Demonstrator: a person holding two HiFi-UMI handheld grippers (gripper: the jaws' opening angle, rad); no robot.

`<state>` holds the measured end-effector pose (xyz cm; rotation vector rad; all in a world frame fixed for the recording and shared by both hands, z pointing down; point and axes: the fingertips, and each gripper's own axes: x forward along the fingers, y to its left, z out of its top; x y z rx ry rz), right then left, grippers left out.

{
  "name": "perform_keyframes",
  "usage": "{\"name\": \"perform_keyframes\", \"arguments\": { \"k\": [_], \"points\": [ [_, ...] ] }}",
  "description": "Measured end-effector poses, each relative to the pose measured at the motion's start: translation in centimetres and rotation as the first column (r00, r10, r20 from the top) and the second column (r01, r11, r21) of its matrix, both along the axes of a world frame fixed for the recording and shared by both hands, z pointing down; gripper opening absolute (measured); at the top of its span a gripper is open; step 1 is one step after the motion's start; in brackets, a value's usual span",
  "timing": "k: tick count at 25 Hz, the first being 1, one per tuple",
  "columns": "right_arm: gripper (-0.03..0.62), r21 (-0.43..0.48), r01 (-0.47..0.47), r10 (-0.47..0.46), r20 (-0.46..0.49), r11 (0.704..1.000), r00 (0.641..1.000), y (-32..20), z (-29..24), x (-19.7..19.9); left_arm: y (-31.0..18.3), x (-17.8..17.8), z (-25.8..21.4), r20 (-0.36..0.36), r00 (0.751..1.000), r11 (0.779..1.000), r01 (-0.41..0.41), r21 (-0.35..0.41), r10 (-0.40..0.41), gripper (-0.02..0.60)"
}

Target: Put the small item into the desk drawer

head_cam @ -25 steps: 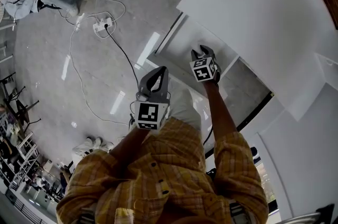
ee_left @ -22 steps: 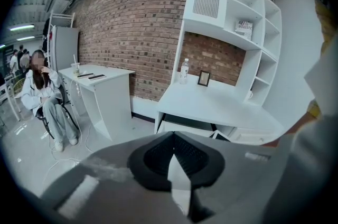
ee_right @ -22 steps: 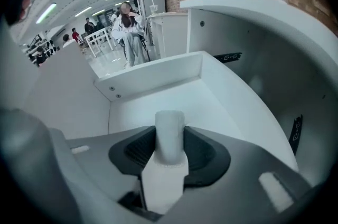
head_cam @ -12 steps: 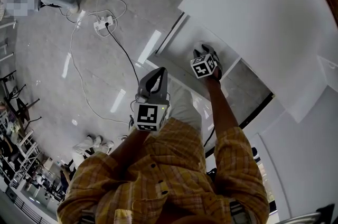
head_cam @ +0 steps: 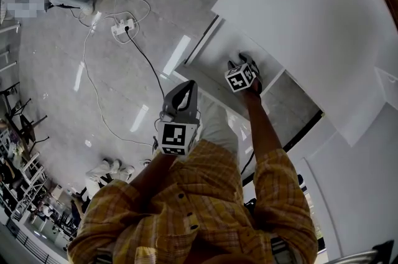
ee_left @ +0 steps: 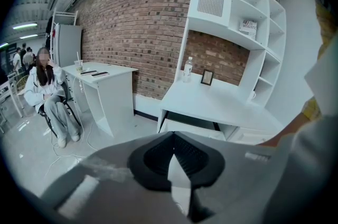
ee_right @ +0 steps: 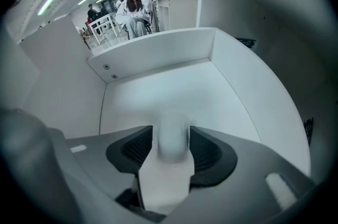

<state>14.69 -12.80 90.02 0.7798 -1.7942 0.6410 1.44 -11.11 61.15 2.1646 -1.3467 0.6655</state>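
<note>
Desk drawer (ee_right: 158, 80): pulled out; a hard drop may make the item bounce or roll to a wall.
Right gripper (head_cam: 242, 61): inside the drawer, jaws just opening, pads seemingly off the item; it could cling to one pad.
Left gripper (ee_left: 172, 136): jaws together, empty, away from the drawer.
Small item (ee_right: 172, 136): white, blurred, between the right jaws, above the drawer floor.

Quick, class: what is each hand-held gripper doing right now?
Left hand-held gripper: closed, empty.
Right hand-held gripper: open, jaws just opening, small white item between them, inside the drawer.
</note>
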Motion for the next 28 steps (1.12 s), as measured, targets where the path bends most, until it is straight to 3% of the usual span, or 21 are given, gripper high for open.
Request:
{"name": "perform_keyframes", "arguments": {
  "k": [5,11,21,28],
  "points": [
    [0.241,-0.012,-0.022,0.023,0.027,1.000,0.999,0.4,-0.3,-0.1,0.1,0.2,-0.1,-0.007,1.000,1.000,-0.008,0.002,0.008,0.002],
    [0.234,0.017,-0.045,0.044,0.037,0.999,0.998,0.2,-1.6,0.0,0.4,0.0,-0.4,-0.021,1.000,1.000,-0.018,0.003,0.018,0.002],
    [0.160,0.118,-0.172,0.153,0.150,0.978,0.977,-1.6,-7.4,-0.1,0.7,-1.5,-3.0,-0.031,0.999,0.998,-0.020,0.067,0.022,0.002],
    [0.047,0.139,-0.276,0.242,0.220,0.951,0.945,-1.3,-10.8,-0.2,1.2,-2.1,-4.6,-0.041,0.999,0.994,-0.025,0.110,0.030,0.002]
  ]
}}
